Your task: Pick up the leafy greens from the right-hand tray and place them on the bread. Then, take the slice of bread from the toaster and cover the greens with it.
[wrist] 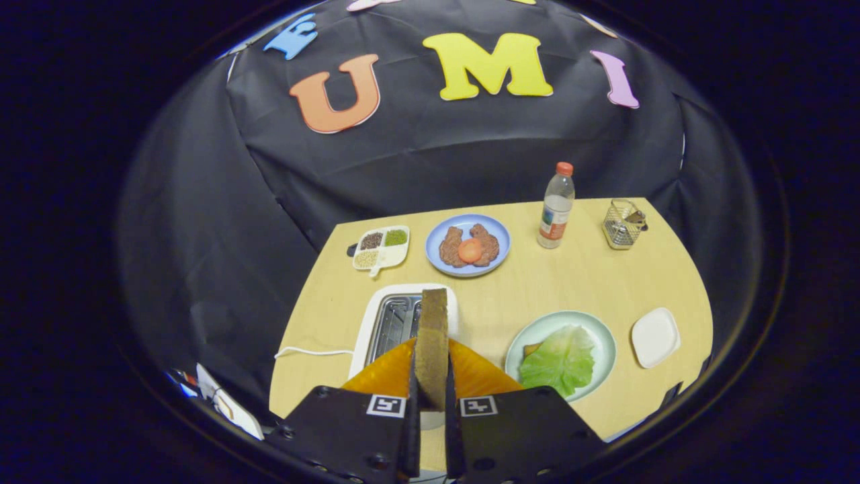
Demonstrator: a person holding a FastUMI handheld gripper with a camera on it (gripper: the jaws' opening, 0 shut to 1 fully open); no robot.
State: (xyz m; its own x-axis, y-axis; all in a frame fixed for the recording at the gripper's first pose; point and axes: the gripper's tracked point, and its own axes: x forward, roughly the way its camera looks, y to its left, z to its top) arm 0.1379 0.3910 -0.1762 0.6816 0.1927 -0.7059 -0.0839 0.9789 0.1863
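Note:
My gripper [431, 376] is shut on a brown slice of bread [432, 343], which stands on edge between the fingers, lifted above the white toaster [376, 329]. The toaster's open slots lie just beyond the fingers, a little to the left. To the right of the fingers sits a pale green plate [605, 336] with a leaf of greens [559, 359] spread over another slice of bread [531, 349], of which a small corner peeks out at the leaf's left side.
A blue plate [500, 235] at the back holds brown patties and a tomato slice [469, 250]. A divided dish of seeds [381, 249] stands left of it, a water bottle [556, 208] and a wire basket [623, 224] to its right. A small white tray [655, 337] lies right of the green plate. The toaster's cord [312, 351] trails left.

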